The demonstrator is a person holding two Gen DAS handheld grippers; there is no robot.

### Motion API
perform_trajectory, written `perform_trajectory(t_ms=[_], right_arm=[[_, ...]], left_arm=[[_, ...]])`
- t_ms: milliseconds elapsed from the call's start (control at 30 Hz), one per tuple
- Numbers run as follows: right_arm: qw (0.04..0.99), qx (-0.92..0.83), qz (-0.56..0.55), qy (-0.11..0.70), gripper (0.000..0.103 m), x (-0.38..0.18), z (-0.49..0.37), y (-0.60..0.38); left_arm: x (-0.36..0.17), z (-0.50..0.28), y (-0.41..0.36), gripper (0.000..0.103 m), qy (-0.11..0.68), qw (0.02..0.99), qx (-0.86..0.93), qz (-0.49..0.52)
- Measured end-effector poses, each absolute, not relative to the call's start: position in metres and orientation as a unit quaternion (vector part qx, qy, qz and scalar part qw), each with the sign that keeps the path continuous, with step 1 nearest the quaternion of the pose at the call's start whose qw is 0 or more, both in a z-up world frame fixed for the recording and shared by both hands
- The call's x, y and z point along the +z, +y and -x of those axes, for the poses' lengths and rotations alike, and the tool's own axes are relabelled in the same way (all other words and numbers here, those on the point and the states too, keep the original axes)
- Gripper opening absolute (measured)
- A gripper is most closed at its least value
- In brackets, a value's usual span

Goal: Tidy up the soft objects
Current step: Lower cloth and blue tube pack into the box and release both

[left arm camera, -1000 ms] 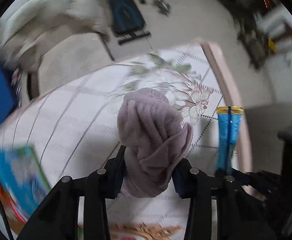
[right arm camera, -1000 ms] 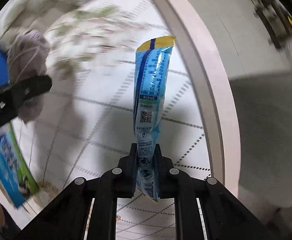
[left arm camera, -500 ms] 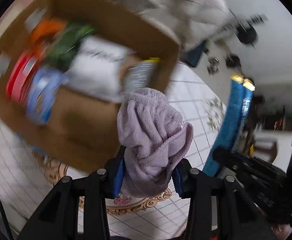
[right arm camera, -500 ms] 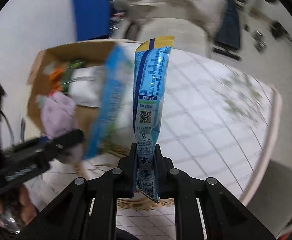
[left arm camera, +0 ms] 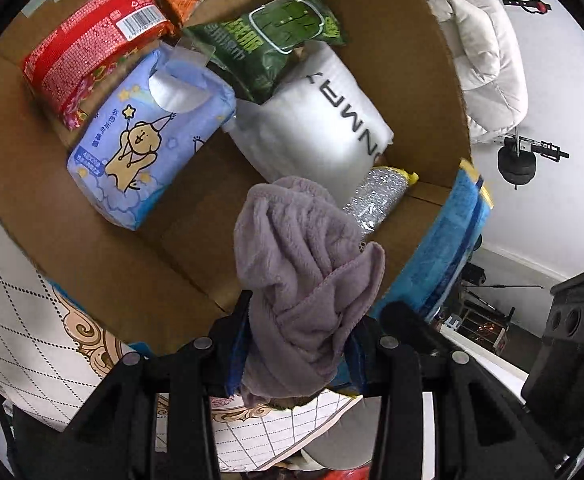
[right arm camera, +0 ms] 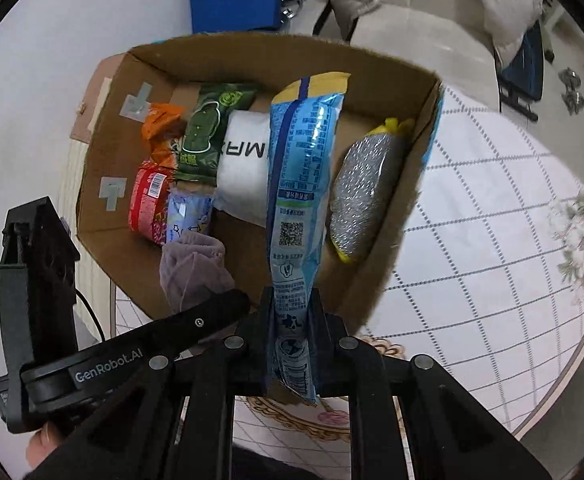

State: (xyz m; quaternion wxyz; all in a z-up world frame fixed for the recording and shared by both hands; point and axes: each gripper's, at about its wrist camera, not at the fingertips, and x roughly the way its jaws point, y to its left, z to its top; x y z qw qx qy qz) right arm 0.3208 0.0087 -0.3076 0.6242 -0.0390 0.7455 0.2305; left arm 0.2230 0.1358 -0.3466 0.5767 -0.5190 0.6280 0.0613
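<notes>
We hold both soft items over the cardboard box (right arm camera: 376, 276), ready to drop.
Left gripper (left arm camera: 298, 344) pinches the purple towel (left arm camera: 304, 280), right gripper (right arm camera: 290, 320) the blue packet (right arm camera: 300, 184), above the box's bare near corner.

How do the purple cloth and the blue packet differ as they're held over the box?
The purple cloth is fuzzy, bunched and folded over itself; the blue packet is glossy, flat and printed, with a yellow top edge. The cloth bulges wide between the left tongs; the packet stands tall and thin in the right tongs. Both are clamped at their lower end above the open cardboard box.
</notes>
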Motion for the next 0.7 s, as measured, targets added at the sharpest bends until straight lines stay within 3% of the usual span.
perform_trajectory(t_ms=[167,233,267,300,400,567,633,700], right_arm=[[0.617,0.210,0.054,0.757,0.018,-0.327,-0.315,0.011],[0.605,0.201,0.050,0.769,0.019,-0.338,-0.315,0.009],[0.598,0.198,0.048,0.775,0.024,-0.342,-0.315,0.008],[0.596,0.197,0.052,0.777,0.038,-0.345,-0.314,0.007],[0.596,0.207,0.046,0.774,0.058,-0.341,-0.313,0.008],[0.603,0.206,0.056,0.769,0.067,-0.333,-0.310,0.011],[0.611,0.206,0.062,0.762,0.075,-0.326,-0.308,0.011],[0.620,0.195,0.071,0.756,0.089,-0.320,-0.306,0.010]], left_arm=[[-0.350,-0.225,0.141,0.043,0.640,0.572,0.043,0.512],[-0.346,-0.223,0.146,0.054,0.634,0.572,0.046,0.517],[-0.343,-0.224,0.147,0.060,0.634,0.578,0.051,0.512],[-0.340,-0.225,0.148,0.071,0.634,0.584,0.052,0.505],[-0.336,-0.227,0.150,0.073,0.633,0.590,0.054,0.498],[-0.331,-0.220,0.158,0.073,0.637,0.592,0.057,0.491],[-0.328,-0.213,0.162,0.073,0.635,0.599,0.053,0.485],[-0.320,-0.210,0.165,0.073,0.637,0.609,0.056,0.469]])
